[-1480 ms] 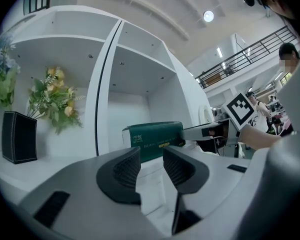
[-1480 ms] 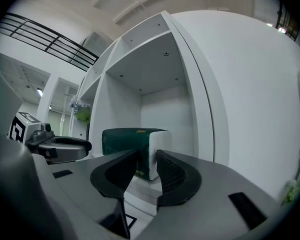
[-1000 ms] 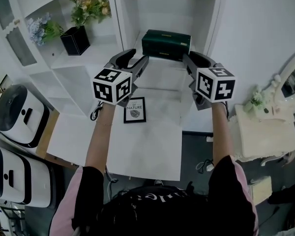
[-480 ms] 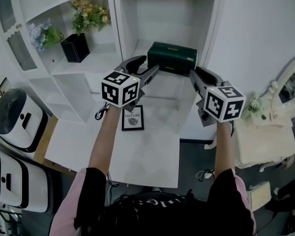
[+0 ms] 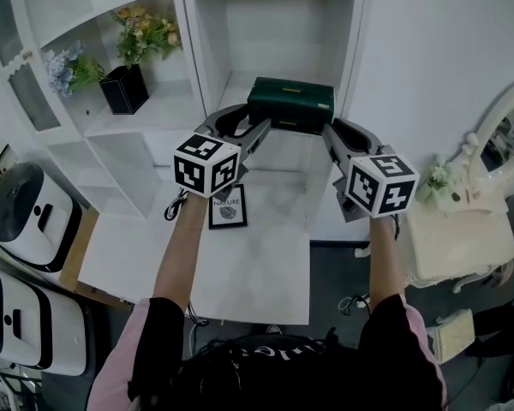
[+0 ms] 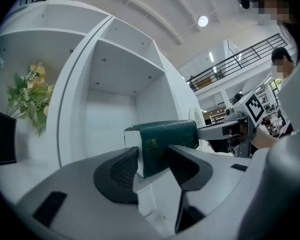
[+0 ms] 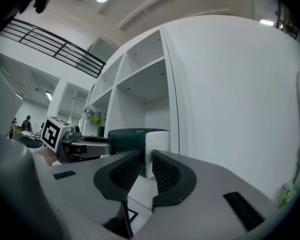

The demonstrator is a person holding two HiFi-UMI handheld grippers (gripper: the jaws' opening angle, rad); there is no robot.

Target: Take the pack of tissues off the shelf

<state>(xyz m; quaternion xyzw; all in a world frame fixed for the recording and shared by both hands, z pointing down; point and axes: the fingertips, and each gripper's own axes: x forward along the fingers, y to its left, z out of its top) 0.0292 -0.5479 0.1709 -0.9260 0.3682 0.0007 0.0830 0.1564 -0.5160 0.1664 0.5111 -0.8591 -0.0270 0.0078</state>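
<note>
The dark green pack of tissues [image 5: 289, 101] lies on the white shelf [image 5: 278, 148] in the middle cubby, with a white end panel on each side. My left gripper [image 5: 255, 118] is at the pack's left front corner. Its jaws have just been closing a little and still stand wide; in the left gripper view [image 6: 152, 164] the pack [image 6: 167, 139] shows between them, at the tips. My right gripper [image 5: 336, 128] is at the pack's right front corner. Its jaws [image 7: 146, 166] have just been closing to a narrow gap, with the pack's white end [image 7: 155, 144] showing in it.
A black pot of flowers [image 5: 122, 88] stands in the cubby to the left, behind a white divider [image 5: 197, 50]. A framed card [image 5: 228, 208] lies on the white table [image 5: 240, 264] below. White appliances [image 5: 17, 212] sit at the left, an ornate white stand [image 5: 458, 229] at the right.
Both grippers have moved forward up to the ends of the pack. The right jaws look narrower than before. The pack has not moved on the shelf.
</note>
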